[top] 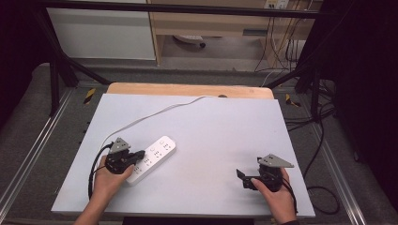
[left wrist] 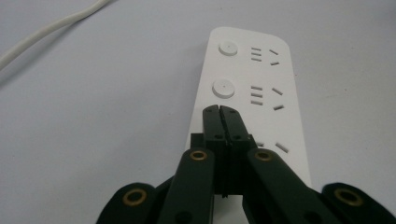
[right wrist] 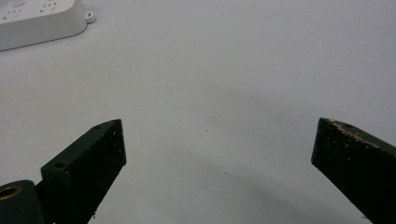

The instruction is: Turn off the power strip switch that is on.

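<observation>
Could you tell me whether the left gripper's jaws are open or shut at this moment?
Shut. In the left gripper view the left gripper has its jaws pressed together with no gap and nothing between them, poised over the power strip.

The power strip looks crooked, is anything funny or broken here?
Nothing looks broken. The power strip lies slanted across the table, with its cord trailing to the far edge. The left gripper is shut above it. The right gripper is open over bare table.
</observation>
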Demonstrator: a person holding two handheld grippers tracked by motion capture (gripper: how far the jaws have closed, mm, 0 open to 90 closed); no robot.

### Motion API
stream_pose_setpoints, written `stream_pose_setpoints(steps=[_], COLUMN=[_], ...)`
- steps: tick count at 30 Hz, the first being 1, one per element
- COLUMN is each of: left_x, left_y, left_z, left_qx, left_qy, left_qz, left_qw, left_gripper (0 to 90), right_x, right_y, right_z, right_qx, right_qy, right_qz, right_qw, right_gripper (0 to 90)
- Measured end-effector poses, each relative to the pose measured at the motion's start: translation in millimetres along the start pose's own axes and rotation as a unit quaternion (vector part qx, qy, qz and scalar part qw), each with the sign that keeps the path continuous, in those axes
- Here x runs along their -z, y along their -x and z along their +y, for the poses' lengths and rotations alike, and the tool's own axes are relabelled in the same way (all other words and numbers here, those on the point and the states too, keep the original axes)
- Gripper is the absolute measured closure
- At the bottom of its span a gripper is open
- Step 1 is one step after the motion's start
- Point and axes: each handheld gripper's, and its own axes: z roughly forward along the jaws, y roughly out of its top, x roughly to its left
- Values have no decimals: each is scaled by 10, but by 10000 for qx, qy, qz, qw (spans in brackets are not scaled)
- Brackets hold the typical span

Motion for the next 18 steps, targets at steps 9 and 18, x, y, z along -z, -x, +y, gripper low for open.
stream_pose_setpoints(steps=[9,18], left_x=[-1,-2], left_y=[-1,-1], left_z=[-1,0], left_qx=[15,26], left_qy=[2,-3], left_qz=[1,-4], left_qw=[10000,10000], left_gripper=[900,900], right_x=[-4,-4], right_y=[-2,-3], right_z=[-2,-3], right_qx=[27,23], right_qy=[-24,-29], right_qz=[6,1], right_qw=[10000,10000], right_gripper=[37,37])
